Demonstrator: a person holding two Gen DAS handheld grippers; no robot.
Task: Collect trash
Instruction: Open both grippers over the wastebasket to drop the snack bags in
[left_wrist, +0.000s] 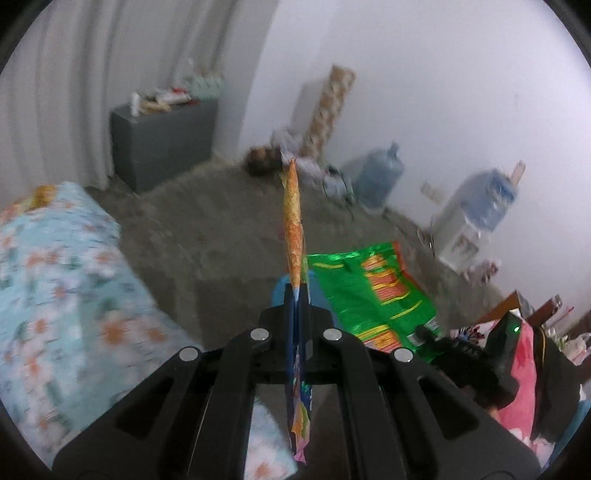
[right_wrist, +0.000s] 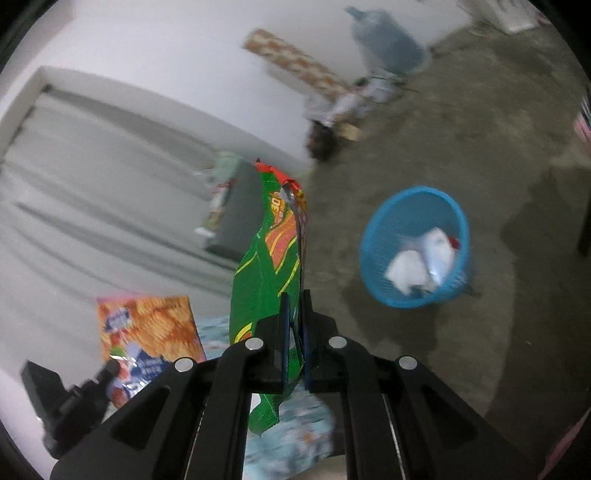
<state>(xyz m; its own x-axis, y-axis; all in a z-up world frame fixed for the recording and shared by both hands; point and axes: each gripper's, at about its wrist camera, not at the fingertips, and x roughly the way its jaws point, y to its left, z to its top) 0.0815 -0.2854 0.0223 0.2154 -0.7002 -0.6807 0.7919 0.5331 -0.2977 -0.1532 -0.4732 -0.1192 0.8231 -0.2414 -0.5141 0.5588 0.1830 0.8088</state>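
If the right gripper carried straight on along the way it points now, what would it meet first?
Probably the bare floor, to the left of the blue basket. The right gripper, shut on the green wrapper, points downward beside the basket rather than into it. Blur and fisheye distortion leave depth uncertain.

Orange snack wrapper edge-on, pinched flat; green chip bag upright, crumpled; blue basket on floor, holding white paper

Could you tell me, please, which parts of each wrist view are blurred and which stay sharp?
Left wrist view: floral bedding and water dispenser smear; the orange wrapper in the jaws stays sharp. Right wrist view: blue basket blurs; the green bag is crisp.
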